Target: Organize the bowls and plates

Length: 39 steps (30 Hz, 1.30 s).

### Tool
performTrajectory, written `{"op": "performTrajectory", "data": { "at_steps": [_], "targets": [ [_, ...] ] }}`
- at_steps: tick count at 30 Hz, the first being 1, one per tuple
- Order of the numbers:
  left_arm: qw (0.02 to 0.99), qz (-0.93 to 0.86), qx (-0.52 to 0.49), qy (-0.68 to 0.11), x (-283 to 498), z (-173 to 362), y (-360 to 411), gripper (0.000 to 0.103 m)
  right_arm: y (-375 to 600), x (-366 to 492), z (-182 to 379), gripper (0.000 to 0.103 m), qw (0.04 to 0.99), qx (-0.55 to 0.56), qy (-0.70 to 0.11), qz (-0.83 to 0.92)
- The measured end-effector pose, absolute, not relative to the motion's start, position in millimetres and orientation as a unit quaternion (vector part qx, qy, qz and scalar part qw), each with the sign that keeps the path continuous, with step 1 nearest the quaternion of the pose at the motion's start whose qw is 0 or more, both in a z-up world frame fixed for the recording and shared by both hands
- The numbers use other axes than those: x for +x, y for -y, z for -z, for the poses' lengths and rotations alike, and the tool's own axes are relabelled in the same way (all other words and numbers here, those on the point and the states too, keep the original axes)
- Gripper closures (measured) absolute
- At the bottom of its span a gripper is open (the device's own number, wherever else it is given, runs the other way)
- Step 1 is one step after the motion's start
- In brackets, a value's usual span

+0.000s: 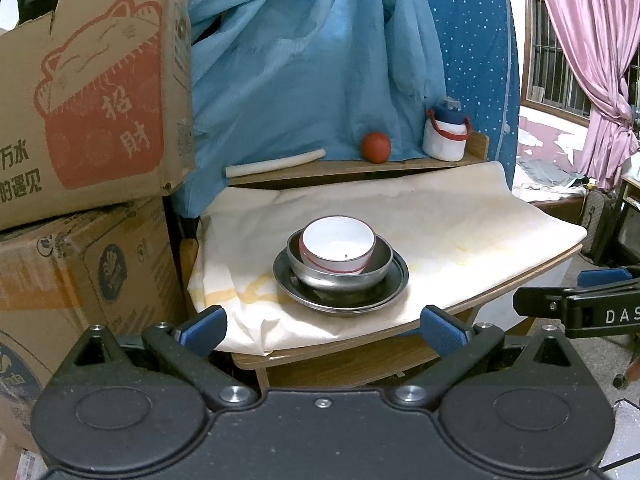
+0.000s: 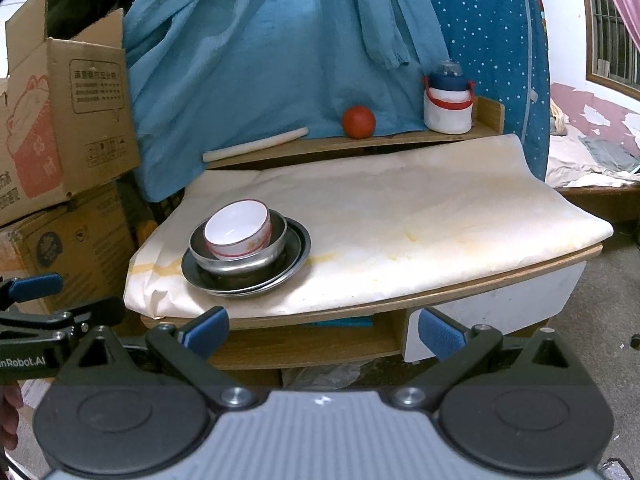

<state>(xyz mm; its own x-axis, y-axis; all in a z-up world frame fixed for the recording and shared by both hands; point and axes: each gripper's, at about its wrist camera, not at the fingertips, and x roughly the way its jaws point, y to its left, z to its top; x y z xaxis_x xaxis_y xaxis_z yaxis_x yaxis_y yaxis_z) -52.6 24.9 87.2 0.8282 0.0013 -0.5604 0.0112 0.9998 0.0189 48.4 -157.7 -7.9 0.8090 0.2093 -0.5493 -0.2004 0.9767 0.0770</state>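
A white bowl with a red band (image 1: pixel 338 249) (image 2: pixel 238 234) sits tilted inside a steel bowl (image 1: pixel 344 276) (image 2: pixel 256 262). The steel bowl rests on a stack of dark metal plates (image 1: pixel 394 286) (image 2: pixel 298 252) on a paper-covered table (image 1: pixel 460 240) (image 2: pixel 420 220). My left gripper (image 1: pixel 324 330) is open, pulled back in front of the table edge with nothing between its fingers. My right gripper (image 2: pixel 322 332) is open too, below the table's front edge and to the right of the stack. Each gripper shows at the edge of the other's view.
Cardboard boxes (image 1: pixel 80 100) (image 2: pixel 60 128) are piled at the left, close to the table. On a rear wooden shelf (image 1: pixel 348 168) lie a white roll (image 1: pixel 276 163), a red ball (image 1: pixel 375 147) and a white and blue flask (image 1: pixel 446 132). Blue cloth (image 1: pixel 312 60) hangs behind.
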Motion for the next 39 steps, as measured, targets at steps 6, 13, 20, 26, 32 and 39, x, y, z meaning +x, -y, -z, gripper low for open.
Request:
{"op": "performTrajectory", "data": {
  "at_steps": [6,13,20,26,32,39],
  "targets": [
    [0.956,0.002,0.011,-0.293,-52.2,-87.2,-25.7,0.001,156.1,48.6,7.1,0.0,0.95,0.004,-0.29,-0.113],
    [0.956,0.0,0.009,-0.293,-52.8,-88.8,-26.7,0.001,155.6,49.2,6.5,0.0,0.95,0.004,-0.291,-0.113],
    [0.956,-0.001,0.008,-0.293,-50.2,-89.7,-29.1,0.001,155.2,52.5,6.4,0.0,0.949,0.001,-0.293,-0.117],
    [0.956,-0.003,0.008,-0.294,-48.9,-88.9,-30.3,0.001,154.6,54.9,7.2,0.0,0.948,0.0,-0.294,-0.118],
    [0.956,-0.004,0.007,-0.294,-48.9,-88.7,-30.6,0.001,154.7,55.9,7.6,0.0,0.948,-0.001,-0.296,-0.119],
    [0.955,-0.005,0.008,-0.295,-48.4,-88.5,-30.3,0.001,154.7,56.6,7.5,0.0,0.947,0.0,-0.297,-0.12]
  ]
}}
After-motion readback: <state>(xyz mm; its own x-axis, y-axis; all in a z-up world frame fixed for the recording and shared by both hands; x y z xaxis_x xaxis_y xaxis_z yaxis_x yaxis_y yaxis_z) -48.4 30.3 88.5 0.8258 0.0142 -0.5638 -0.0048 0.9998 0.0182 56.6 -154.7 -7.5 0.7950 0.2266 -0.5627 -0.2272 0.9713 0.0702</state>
